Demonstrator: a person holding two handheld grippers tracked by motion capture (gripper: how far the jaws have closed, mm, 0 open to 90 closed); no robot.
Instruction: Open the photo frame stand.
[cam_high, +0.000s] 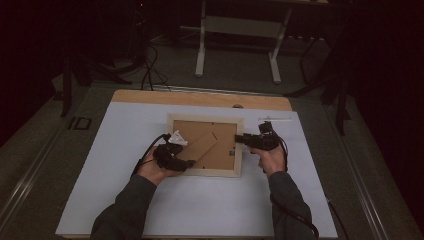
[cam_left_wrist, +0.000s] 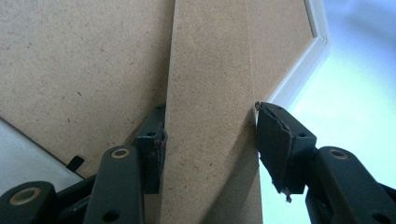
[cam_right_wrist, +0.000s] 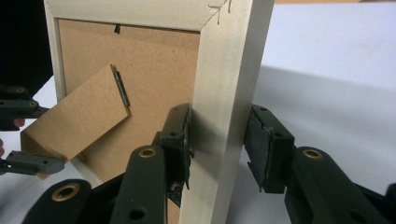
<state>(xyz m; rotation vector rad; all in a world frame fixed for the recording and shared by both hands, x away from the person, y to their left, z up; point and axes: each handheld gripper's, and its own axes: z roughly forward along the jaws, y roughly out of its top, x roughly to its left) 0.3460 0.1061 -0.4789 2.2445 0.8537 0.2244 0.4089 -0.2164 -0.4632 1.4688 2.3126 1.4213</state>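
Working on the back of a picture frame (cam_high: 205, 145) that lies face down on the white surface (cam_high: 125, 200), we straddle its fold-out stand (cam_left_wrist: 210, 116) with the left tongs (cam_left_wrist: 210, 135). One pad touches the stand's edge while the other sits just clear of it, so we count these tongs as released. The right tongs (cam_right_wrist: 217, 140) bracket the frame's right-hand rail (cam_right_wrist: 224, 102): the inner pad presses the wood, the outer one stands a sliver off, so no firm clench there either. We judge the frame light and stiff, its pale wood fairly smooth, with glass probably underneath, so it wants gentle handling. The fibreboard stand looks thin and hinged at its top, so it is best taken across its free lower end. The frame's recess holds the backing board (cam_high: 220, 135).
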